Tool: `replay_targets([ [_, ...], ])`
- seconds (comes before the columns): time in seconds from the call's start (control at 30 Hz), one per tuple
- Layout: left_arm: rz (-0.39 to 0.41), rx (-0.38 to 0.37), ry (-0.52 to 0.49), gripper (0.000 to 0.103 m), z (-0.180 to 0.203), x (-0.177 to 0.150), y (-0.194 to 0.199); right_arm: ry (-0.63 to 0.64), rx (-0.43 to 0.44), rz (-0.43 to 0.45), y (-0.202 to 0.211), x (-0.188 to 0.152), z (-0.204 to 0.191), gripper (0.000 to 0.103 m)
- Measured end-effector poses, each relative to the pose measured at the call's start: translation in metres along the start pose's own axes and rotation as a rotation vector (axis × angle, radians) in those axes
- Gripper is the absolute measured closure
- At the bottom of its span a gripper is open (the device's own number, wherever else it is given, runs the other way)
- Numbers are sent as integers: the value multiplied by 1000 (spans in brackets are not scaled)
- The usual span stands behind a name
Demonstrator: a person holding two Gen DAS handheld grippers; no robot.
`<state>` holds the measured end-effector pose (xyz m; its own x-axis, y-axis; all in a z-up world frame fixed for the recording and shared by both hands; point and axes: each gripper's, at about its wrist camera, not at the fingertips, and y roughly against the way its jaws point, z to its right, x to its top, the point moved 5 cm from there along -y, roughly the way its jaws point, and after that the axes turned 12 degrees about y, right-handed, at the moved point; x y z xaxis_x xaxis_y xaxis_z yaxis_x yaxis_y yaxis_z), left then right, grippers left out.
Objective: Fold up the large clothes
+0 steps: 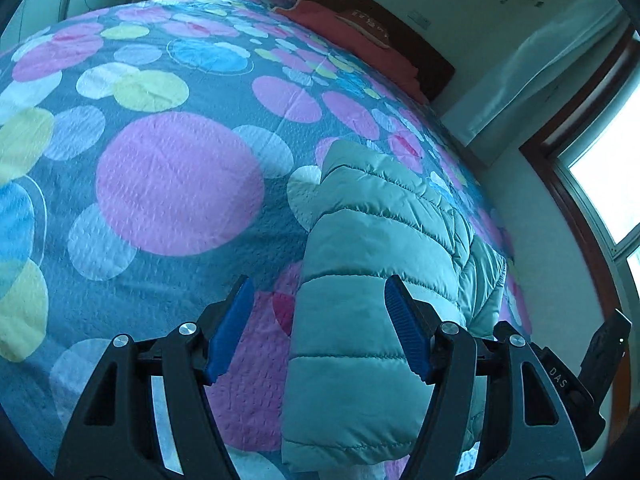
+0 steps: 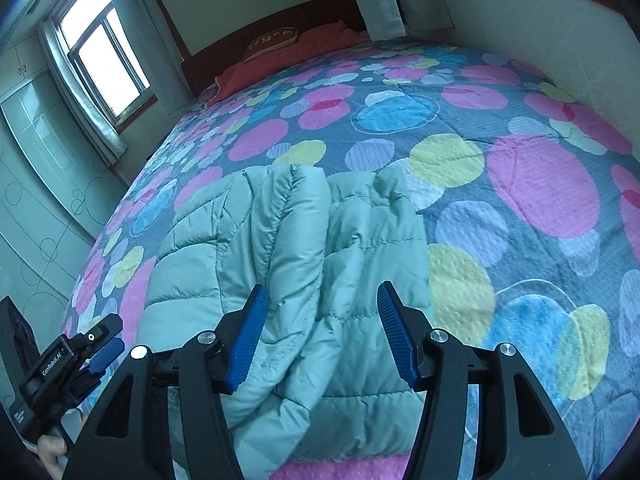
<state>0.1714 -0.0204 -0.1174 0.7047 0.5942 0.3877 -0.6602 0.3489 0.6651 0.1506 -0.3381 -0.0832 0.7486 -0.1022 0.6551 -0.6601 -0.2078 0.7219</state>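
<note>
A mint-green quilted puffer jacket [image 1: 372,280] lies folded on the bed near the front edge. It also shows in the right wrist view [image 2: 296,264], with a sleeve laid over the body. My left gripper [image 1: 320,324] is open, its blue pads [image 1: 404,328] above the jacket's left side, holding nothing. My right gripper [image 2: 320,332] is open over the jacket's middle, its blue pads [image 2: 248,336] apart and empty. The left gripper [image 2: 100,348] also shows at the lower left of the right wrist view.
The bed has a grey cover with pink, blue and yellow circles [image 1: 180,184] [image 2: 540,184]. A red pillow [image 1: 360,36] [image 2: 280,48] lies by the dark headboard. A window [image 2: 104,52] and a wardrobe [image 2: 36,184] stand beside the bed.
</note>
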Motion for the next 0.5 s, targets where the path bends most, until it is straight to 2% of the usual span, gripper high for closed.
replay_targets([
  [0.2,-50,-20,77,35,-7,-3,-21,-70,40,-58,-30,-1,-2,46],
  [0.27,-59,-23,82,35,-6,-5,-24,-83,68,-65,-36,-4,-3,59],
  [0.3,-62,-25,79,35,-4,-5,-26,-86,96,-66,-39,-5,-5,73],
  [0.33,-62,-28,74,35,-2,-5,-25,-90,120,-66,-39,-5,-6,83],
  [0.4,-63,-50,56,35,5,-6,-22,-97,138,-41,-31,0,-4,90],
  [0.5,-54,-69,32,34,16,-10,-17,-93,120,-1,-16,7,6,91],
])
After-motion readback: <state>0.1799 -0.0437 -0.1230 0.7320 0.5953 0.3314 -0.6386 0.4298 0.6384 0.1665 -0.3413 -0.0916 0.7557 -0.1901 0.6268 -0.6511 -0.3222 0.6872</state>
